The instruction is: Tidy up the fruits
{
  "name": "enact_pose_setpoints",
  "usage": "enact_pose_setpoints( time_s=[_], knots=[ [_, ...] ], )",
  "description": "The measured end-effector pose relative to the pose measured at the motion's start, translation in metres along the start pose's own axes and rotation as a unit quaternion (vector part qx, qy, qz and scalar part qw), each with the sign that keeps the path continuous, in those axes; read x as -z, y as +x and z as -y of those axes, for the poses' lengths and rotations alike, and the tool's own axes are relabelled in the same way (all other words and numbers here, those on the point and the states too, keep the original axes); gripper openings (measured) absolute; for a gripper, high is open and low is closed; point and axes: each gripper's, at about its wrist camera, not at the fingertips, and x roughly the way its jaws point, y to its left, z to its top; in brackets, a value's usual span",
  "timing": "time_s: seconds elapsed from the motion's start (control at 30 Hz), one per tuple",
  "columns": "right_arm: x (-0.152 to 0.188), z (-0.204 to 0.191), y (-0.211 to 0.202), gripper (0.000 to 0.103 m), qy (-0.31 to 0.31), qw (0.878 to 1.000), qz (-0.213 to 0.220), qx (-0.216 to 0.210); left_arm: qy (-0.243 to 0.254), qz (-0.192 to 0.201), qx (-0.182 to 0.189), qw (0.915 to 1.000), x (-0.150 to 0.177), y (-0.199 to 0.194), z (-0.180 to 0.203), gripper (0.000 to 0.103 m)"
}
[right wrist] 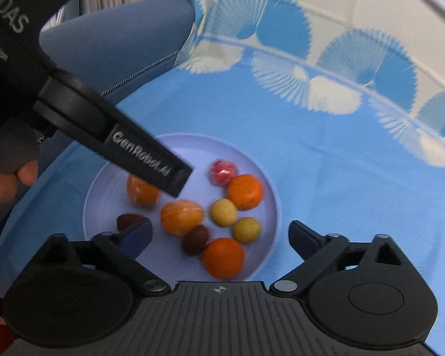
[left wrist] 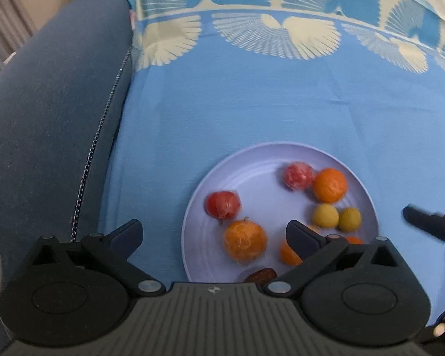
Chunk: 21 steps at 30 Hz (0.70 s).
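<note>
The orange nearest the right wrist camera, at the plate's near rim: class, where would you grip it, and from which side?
Grip the orange across its widest middle, coming down from above with the open right gripper. It is round, so any axis fits, but a dark brown fruit touches its left side. Set one pad between them or turn the gripper, keeping clear of the plate rim.

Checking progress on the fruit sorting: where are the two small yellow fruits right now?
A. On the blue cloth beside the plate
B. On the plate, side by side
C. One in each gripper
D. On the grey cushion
B: both yellow fruits lie next to each other on the plate, and both grippers' jaws stand open and empty.
</note>
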Motion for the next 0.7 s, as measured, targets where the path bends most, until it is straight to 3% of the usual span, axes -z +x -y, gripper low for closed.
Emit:
enact_pose_setpoints(
  time_s=[0.17,0.43,0.7],
  knots=[
    [0.015,-0.001,-0.04,0.102,0.02,1.0,-0.002,0.013,-0.012,-0.009,0.011,0.9998,0.015,-0.029,-0.001,0.103],
    [0.039,-0.022,-0.108,0.102,0.017,0.999,0.033,0.027,-0.029,0.013,0.009,0.9995,0.066,-0.094,0.002,0.103],
    [0.051,-0.03,-0.147,0.102,0.012,0.997,0.062,0.037,-0.046,0.035,-0.002,0.9983,0.098,-0.13,-0.008,0.103]
  ],
)
